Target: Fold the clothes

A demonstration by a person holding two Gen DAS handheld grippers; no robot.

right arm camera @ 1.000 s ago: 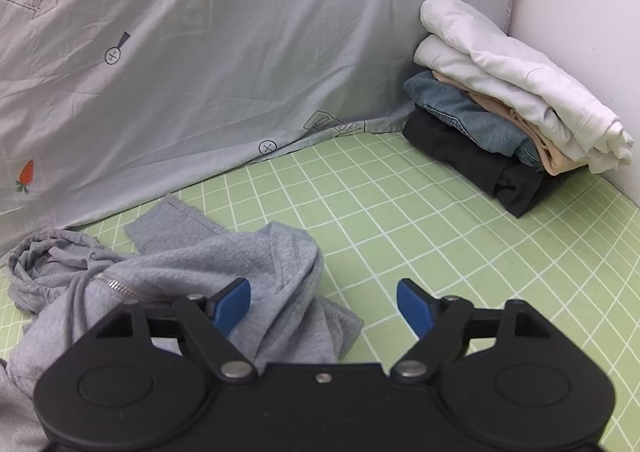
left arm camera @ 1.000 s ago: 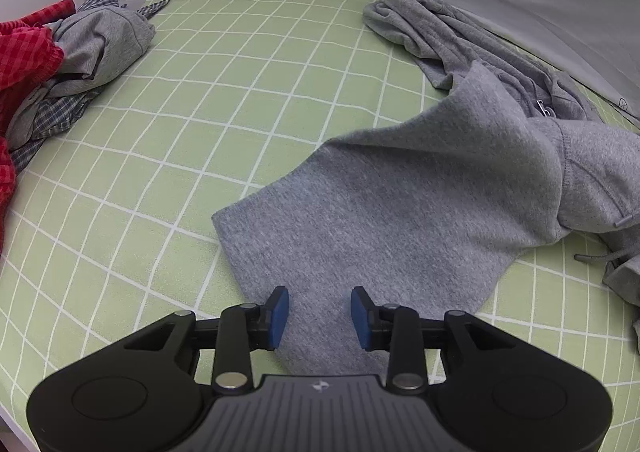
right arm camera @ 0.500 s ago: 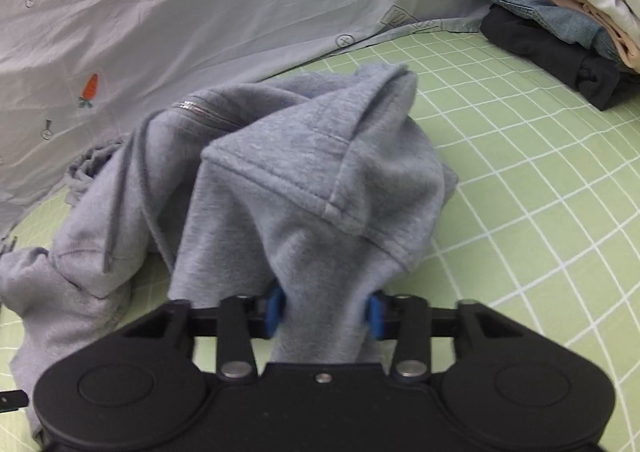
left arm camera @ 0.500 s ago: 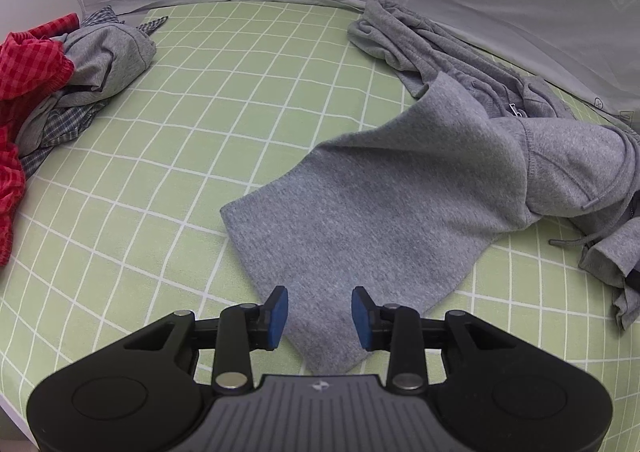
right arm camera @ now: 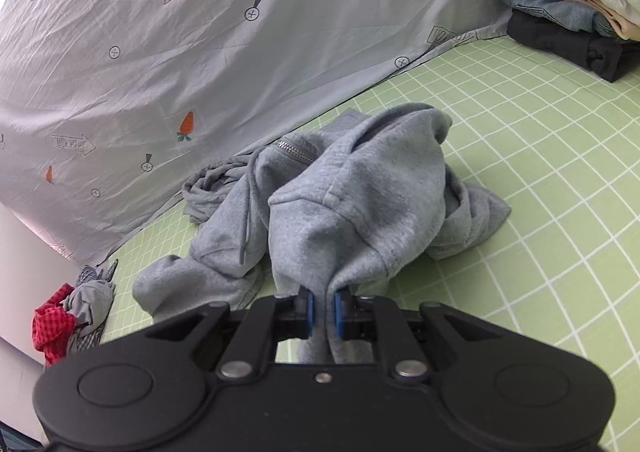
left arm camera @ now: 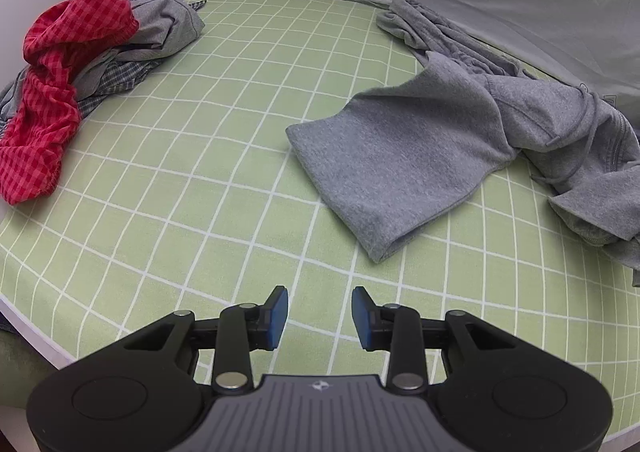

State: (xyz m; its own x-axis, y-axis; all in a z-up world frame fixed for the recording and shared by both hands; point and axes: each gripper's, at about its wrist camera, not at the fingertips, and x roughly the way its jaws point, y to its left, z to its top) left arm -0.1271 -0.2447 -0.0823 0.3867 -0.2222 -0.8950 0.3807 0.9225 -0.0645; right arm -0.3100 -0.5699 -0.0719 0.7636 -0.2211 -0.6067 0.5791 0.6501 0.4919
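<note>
Right gripper (right arm camera: pixel 321 312) fingers closing on a bunched fold of grey hoodie (right arm camera: pixel 360 204), heaped on green checked bed sheet (right arm camera: pixel 540 172). Left gripper (left arm camera: pixel 319 312) fingers parted, empty, short of spread sleeve. Risk: thick bunch slipping free, or one-sided pull dragging hoodie crooked.

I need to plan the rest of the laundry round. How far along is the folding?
Done: a folded stack sits in the far corner. In hand: the right gripper is closing on a bunch of the grey zip hoodie, still crumpled; the left gripper is empty. Left: that hoodie and the unfolded pile with red checked fabric.
</note>
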